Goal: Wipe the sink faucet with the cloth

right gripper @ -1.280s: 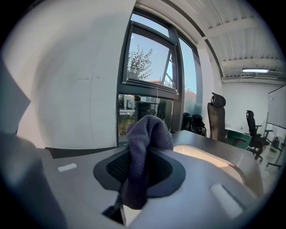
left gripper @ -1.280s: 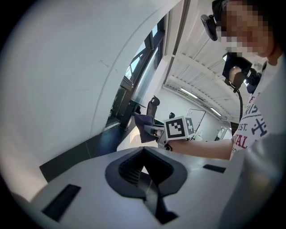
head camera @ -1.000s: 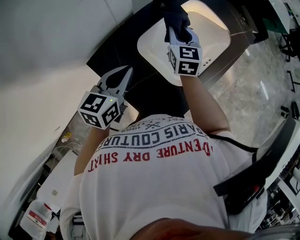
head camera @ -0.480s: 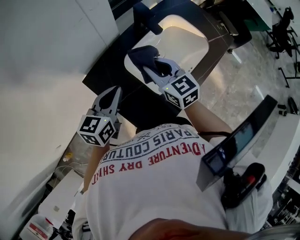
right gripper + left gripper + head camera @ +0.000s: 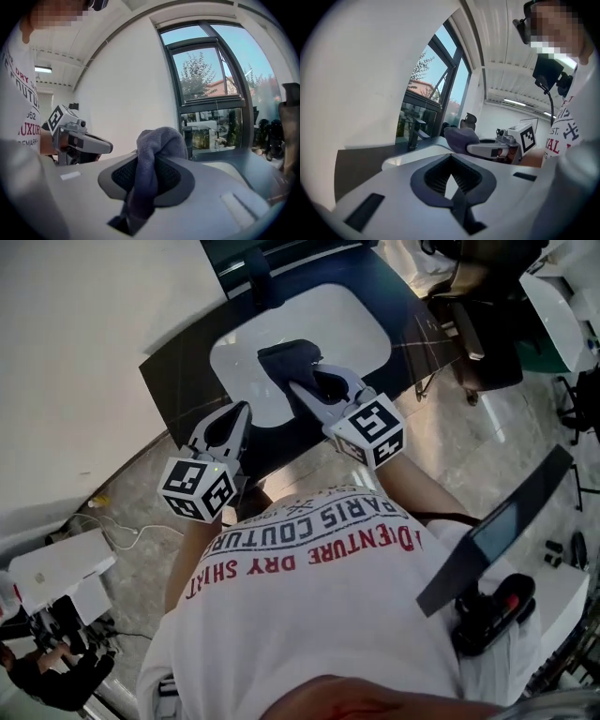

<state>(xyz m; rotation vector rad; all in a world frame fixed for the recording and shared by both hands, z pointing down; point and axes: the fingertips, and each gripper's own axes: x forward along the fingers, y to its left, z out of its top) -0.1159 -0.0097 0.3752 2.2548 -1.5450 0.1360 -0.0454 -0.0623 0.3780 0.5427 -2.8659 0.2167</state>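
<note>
The white sink [image 5: 370, 329] is set in a dark counter, and its dark faucet [image 5: 257, 279] stands at the far rim. My right gripper [image 5: 294, 383] is shut on a dark blue cloth [image 5: 283, 360] and holds it bunched over the near half of the basin, well short of the faucet. In the right gripper view the cloth [image 5: 157, 145] bulges out of the jaws. My left gripper [image 5: 244, 411] hovers over the sink's near-left rim, jaws together with nothing between them. In the left gripper view the faucet [image 5: 414, 133] stands ahead and the cloth [image 5: 460, 139] is to the right.
A white wall runs along the left of the dark counter [image 5: 173, 381]. Windows rise behind the faucet. An office chair [image 5: 487, 324] stands on the tiled floor to the right. White boxes and cables [image 5: 56, 573] lie on the floor at lower left.
The right gripper has drawn the cloth back from the far end of the basin to its near half. The head view has swung, and the left gripper has stayed beside the sink.
</note>
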